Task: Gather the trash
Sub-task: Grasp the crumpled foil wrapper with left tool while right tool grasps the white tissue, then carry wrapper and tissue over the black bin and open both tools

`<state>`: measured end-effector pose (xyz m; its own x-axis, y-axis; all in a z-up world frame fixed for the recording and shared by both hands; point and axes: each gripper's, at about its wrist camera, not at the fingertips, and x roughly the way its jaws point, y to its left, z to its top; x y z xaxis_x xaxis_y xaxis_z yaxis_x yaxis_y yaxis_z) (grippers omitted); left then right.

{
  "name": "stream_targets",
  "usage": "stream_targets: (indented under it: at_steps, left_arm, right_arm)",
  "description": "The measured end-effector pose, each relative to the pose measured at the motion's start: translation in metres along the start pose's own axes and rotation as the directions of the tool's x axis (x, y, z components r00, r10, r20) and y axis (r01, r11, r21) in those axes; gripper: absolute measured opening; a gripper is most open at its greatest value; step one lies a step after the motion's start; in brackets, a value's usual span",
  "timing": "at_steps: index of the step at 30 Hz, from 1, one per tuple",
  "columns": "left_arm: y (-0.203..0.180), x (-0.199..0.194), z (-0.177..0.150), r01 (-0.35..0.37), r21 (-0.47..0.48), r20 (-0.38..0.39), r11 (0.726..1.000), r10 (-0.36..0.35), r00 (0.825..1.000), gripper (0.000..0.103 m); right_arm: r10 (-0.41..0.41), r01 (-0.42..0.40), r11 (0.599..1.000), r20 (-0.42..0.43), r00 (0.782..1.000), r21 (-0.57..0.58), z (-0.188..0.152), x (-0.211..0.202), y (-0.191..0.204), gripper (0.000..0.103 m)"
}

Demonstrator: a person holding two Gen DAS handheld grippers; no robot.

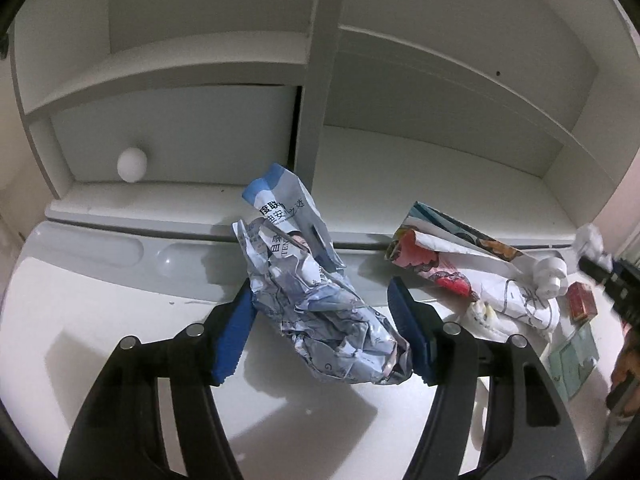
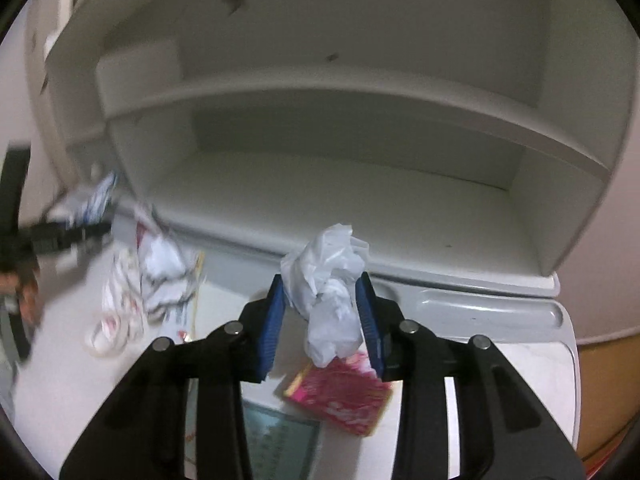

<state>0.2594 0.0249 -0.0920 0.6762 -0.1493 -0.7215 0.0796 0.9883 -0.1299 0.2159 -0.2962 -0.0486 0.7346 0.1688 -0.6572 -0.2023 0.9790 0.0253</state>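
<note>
My left gripper (image 1: 322,308) is shut on a crumpled blue-and-white printed bag (image 1: 316,300) and holds it above the white desk (image 1: 100,320). My right gripper (image 2: 322,308) is shut on a crumpled white tissue wad (image 2: 332,284), lifted above the desk; that gripper and wad also show at the right edge of the left wrist view (image 1: 592,248). A crumpled red-and-white printed wrapper (image 1: 472,276) lies on the desk to the right of the left gripper. It shows blurred in the right wrist view (image 2: 160,272).
A small red box (image 2: 340,396) lies under the right gripper, also seen in the left wrist view (image 1: 582,300). A green booklet (image 1: 572,356) and a white plastic piece (image 1: 550,276) lie nearby. White shelving (image 1: 320,80) rises behind the desk, with a white egg-shaped object (image 1: 132,164).
</note>
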Motion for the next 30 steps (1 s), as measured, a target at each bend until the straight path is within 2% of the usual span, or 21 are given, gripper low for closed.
stream_targets:
  at_steps: [6,7,14,18,22,25,28,30]
  left_arm:
    - [0.001,-0.01,-0.015,-0.001,0.01,-0.022,1.0,0.001,1.0,0.065]
    - [-0.011,-0.001,-0.001,0.0,0.012,-0.024,1.0,0.001,1.0,0.065]
    - [-0.011,-0.001,0.0,-0.013,0.019,-0.006,1.0,0.013,1.0,0.065]
    - [-0.015,-0.01,0.001,-0.02,0.026,0.038,0.999,0.019,0.999,0.065]
    - [-0.024,-0.031,0.002,0.052,-0.003,0.067,0.999,-0.051,0.996,0.065]
    - [-0.044,-0.055,-0.003,0.115,0.016,0.092,0.993,-0.116,0.989,0.065]
    - [-0.09,-0.092,-0.012,0.208,0.105,0.109,0.972,-0.219,0.97,0.065]
    - [-0.123,-0.112,-0.019,0.263,0.169,0.111,0.95,-0.284,0.952,0.065]
  right_arm:
    - [-0.048,0.048,0.992,-0.006,0.999,0.113,-0.001,0.0,-0.039,0.036]
    - [-0.054,0.054,0.991,-0.01,0.999,0.124,-0.001,0.0,-0.043,0.036]
    - [-0.068,0.067,0.99,0.003,0.998,0.12,-0.002,0.005,-0.035,0.036]
    - [-0.029,0.026,0.988,0.017,0.999,0.151,-0.002,-0.003,-0.042,0.035]
    - [-0.027,0.018,0.986,0.053,0.998,0.168,0.001,-0.019,-0.044,0.035]
    - [0.025,-0.05,0.978,0.125,0.992,0.203,-0.003,-0.059,-0.045,0.035]
    - [0.023,-0.056,0.98,0.171,0.985,0.191,-0.021,-0.113,-0.048,0.035]
    - [-0.021,-0.015,0.983,0.194,0.981,0.183,-0.041,-0.158,-0.056,0.035]
